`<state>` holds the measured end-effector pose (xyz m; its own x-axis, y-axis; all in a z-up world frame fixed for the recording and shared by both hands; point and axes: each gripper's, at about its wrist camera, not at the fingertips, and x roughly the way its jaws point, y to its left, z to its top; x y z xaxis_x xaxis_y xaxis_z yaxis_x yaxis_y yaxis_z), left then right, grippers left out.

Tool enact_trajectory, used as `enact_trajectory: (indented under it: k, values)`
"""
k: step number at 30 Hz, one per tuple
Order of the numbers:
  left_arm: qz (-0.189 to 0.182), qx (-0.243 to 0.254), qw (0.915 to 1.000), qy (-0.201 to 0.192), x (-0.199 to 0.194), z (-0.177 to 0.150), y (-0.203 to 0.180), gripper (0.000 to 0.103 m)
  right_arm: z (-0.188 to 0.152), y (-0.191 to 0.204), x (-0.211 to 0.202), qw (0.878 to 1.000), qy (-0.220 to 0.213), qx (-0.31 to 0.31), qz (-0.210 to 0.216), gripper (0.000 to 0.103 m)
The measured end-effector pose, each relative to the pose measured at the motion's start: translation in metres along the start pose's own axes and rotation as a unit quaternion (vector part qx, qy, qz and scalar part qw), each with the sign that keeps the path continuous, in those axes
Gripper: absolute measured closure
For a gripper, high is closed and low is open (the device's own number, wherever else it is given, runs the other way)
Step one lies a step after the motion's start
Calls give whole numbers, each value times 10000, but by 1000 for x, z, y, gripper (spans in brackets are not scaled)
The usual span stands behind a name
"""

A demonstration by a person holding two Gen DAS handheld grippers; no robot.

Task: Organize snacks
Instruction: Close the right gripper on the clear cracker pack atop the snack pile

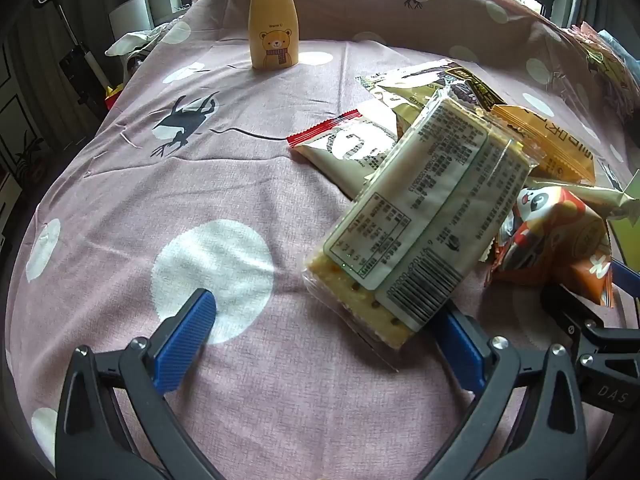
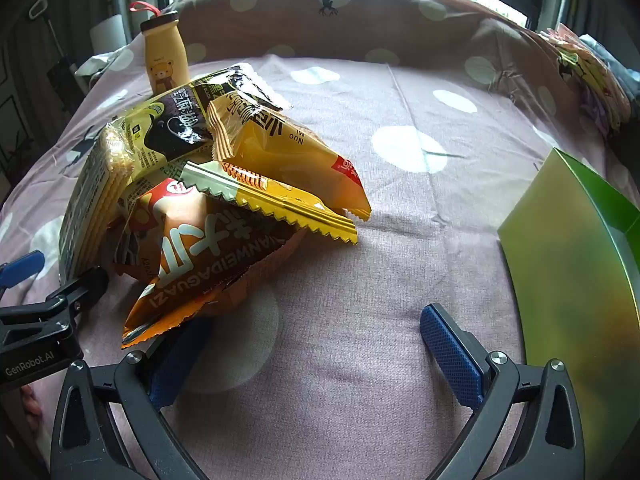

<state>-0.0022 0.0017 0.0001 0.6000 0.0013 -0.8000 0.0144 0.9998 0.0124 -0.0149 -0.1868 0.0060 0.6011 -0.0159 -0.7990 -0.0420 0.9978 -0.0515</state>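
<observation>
A pile of snack packets lies on a pink spotted bedsheet [image 1: 240,184]. On top is a clear cracker pack [image 1: 424,216] with a white label, also at the left of the right wrist view [image 2: 92,204]. Beside it lie an orange seed bag [image 2: 208,256], a yellow packet [image 2: 280,148], a black-and-gold packet [image 2: 176,120] and a red-edged white packet [image 1: 348,144]. My left gripper [image 1: 332,320] is open, its right finger under the cracker pack's near end. My right gripper [image 2: 316,336] is open, its left finger under the orange bag's corner.
A yellow bear-print bottle [image 1: 273,24] stands upright at the back of the bed. A green box [image 2: 576,264] sits at the right edge in the right wrist view. Folded cloths [image 2: 588,72] lie at the far right. Windows are behind the headboard.
</observation>
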Motion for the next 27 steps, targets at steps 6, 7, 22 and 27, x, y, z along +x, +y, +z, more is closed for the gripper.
enact_trajectory:
  k: [6, 7, 22, 27]
  values:
    - [1, 0, 10000, -5, 0, 0, 0, 0, 0, 0, 0, 10000, 0, -1, -2, 0]
    - [4, 2, 10000, -12, 0, 0, 0, 0, 0, 0, 0, 10000, -2, -1, -2, 0]
    - [-2, 12, 9998, 208, 1, 5, 3, 0, 1, 0, 1, 10000, 47, -21, -25, 0]
    - [-14, -35, 9992, 387, -6, 6, 9, 1, 9, 3, 3, 9999, 136, 3, 39, 0]
